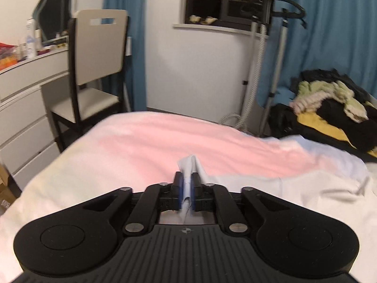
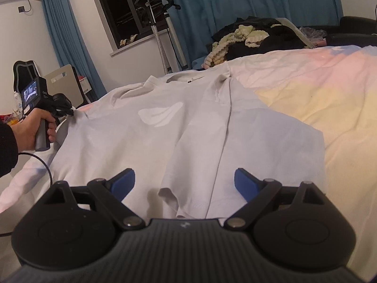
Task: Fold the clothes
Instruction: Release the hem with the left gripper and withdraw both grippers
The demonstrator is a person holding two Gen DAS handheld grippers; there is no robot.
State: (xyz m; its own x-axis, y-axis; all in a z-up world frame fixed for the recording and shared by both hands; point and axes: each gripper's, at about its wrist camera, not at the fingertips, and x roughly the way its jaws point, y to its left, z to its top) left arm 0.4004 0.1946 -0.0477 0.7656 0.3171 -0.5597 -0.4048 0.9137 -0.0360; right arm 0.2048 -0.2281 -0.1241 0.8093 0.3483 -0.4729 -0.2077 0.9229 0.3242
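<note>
A white T-shirt lies spread on the bed, collar at the far end and hem nearest my right gripper. My right gripper hovers over the hem, open, with nothing between its blue pads. My left gripper stands slightly open at the shirt's left edge. A thin ridge of the shirt's white fabric runs up between its narrowly parted pads. In the right wrist view a hand holds the left gripper at that same edge of the shirt.
The bed sheet is pink, yellow and white. A pile of dark and pale clothes sits at the bed's far side. A chair and a white dresser stand left of the bed, and a garment steamer stand rises by the window.
</note>
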